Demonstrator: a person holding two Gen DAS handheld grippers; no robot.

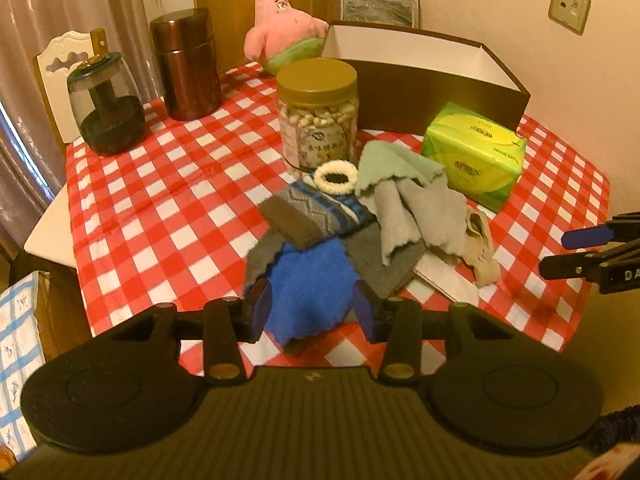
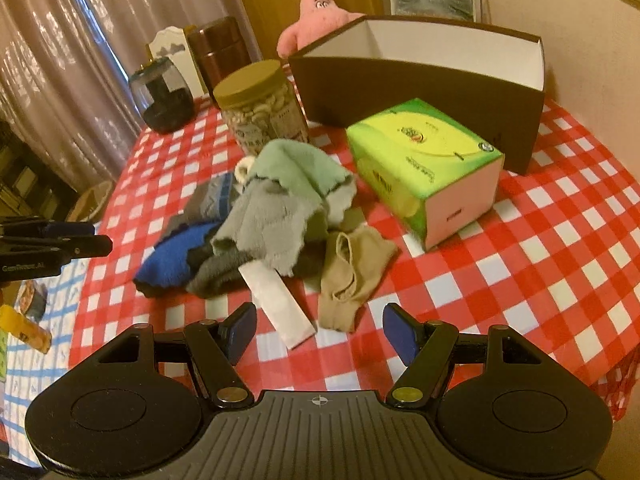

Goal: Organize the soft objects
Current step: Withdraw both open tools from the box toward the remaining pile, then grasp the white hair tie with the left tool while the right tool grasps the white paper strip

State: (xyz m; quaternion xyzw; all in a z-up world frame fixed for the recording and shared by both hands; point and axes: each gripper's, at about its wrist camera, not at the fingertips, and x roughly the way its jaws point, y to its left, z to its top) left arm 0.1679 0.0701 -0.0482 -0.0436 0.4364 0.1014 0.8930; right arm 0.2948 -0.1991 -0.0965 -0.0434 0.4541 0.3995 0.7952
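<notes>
A heap of soft things lies mid-table: a blue fuzzy cloth (image 1: 310, 286), grey and green cloths (image 1: 404, 200), a patterned sock (image 1: 320, 210), a white fluffy hair tie (image 1: 335, 177) and a beige sock (image 2: 352, 268). A pink star plush (image 1: 280, 24) leans behind an open brown box (image 1: 432, 88). My left gripper (image 1: 312, 312) is open, its pads on either side of the blue cloth's near edge. My right gripper (image 2: 320, 332) is open and empty, just short of the beige sock and a white paper strip (image 2: 280, 304).
A nut jar (image 1: 318, 114), a green tissue pack (image 1: 476, 156), a brown canister (image 1: 186, 64) and a dark glass jar (image 1: 106, 108) stand on the red checked tablecloth (image 1: 160, 208). A chair back (image 1: 68, 60) rises at the far left.
</notes>
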